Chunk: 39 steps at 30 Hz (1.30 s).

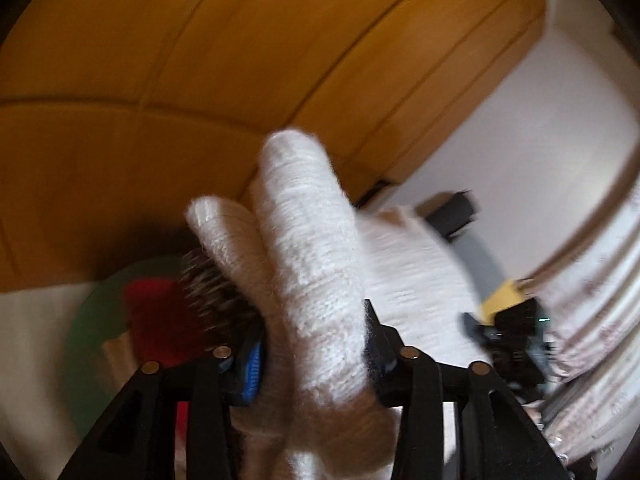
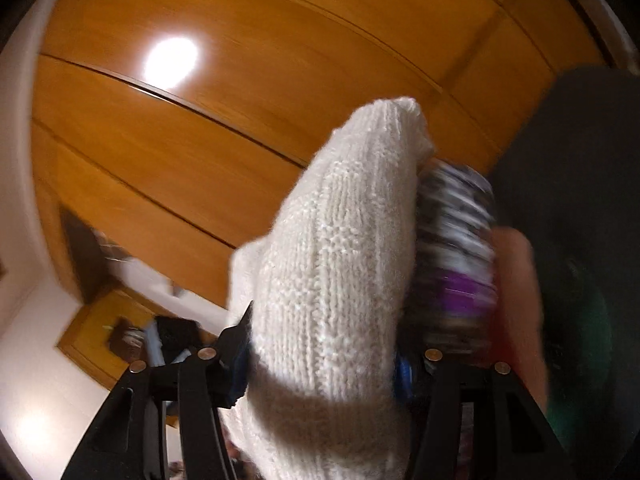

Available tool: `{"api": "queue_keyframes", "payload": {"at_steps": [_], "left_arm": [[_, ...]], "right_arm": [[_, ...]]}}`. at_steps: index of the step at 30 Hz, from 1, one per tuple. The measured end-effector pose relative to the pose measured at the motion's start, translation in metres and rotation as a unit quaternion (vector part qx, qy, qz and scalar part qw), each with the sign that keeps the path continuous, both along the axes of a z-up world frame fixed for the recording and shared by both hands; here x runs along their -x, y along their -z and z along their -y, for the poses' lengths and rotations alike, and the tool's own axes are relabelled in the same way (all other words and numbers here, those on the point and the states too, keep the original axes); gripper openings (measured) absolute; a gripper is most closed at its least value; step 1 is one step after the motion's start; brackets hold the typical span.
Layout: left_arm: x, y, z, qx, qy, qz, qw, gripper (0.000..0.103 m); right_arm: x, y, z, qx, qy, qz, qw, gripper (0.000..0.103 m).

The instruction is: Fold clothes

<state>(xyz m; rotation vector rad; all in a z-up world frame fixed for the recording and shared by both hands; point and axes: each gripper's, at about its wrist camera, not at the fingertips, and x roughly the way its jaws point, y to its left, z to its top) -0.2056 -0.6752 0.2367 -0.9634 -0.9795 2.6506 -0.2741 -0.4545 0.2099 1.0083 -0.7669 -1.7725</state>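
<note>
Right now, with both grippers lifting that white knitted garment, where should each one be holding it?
Keep the grips where they are: the left gripper and right gripper each pinch a bunched fold of the white knit, which sticks up past the fingers. Coming from below onto a thick fold probably stops slipping.

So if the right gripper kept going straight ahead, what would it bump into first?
Probably the wooden panelling. The right gripper is shut on the white knitted garment, which goes with it. Beyond that bunched knit, the panels fill the view, though how far off they are is unclear.
</note>
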Motion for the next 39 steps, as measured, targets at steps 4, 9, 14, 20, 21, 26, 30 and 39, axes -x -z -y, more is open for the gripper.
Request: {"api": "queue_keyframes", "payload": {"at_steps": [4, 9, 14, 20, 21, 26, 30, 39], "left_arm": [[-0.008, 0.02, 0.012, -0.074, 0.004, -0.028, 0.9969, 0.053], [-0.052, -0.019, 0.015, -0.006, -0.085, -0.1, 0.9914, 0.05], [-0.052, -0.079, -0.03, 0.102, -0.086, -0.156, 0.9788, 0.05], [0.048, -0.069, -0.085, 0.273, -0.024, -0.027, 0.9614, 0.05], [0.064, -0.057, -0.089, 0.28, -0.022, 0.007, 0.9596, 0.05], [0.086, -0.016, -0.066, 0.243, -0.02, 0.038, 0.9691, 0.052], [0.081, -0.019, -0.06, 0.204, -0.023, 0.018, 0.9785, 0.052], [-0.045, -0.063, -0.051, 0.17, -0.138, -0.172, 0.9605, 0.069]], "right_arm": [[0.002, 0.006, -0.005, 0.001, 0.014, 0.002, 1.0, 0.072], [-0.026, -0.054, -0.034, -0.017, 0.061, -0.092, 0.994, 0.081], [-0.056, -0.104, -0.025, -0.101, 0.057, -0.224, 0.968, 0.066], [-0.026, -0.083, 0.032, -0.188, 0.02, -0.185, 0.964, 0.056], [-0.021, -0.079, 0.041, -0.202, 0.014, -0.178, 0.963, 0.057], [-0.012, -0.058, 0.067, -0.245, -0.002, -0.173, 0.954, 0.057], [-0.011, -0.059, 0.071, -0.247, 0.004, -0.18, 0.952, 0.057], [-0.086, -0.105, -0.05, -0.079, 0.125, -0.199, 0.969, 0.088]]}}
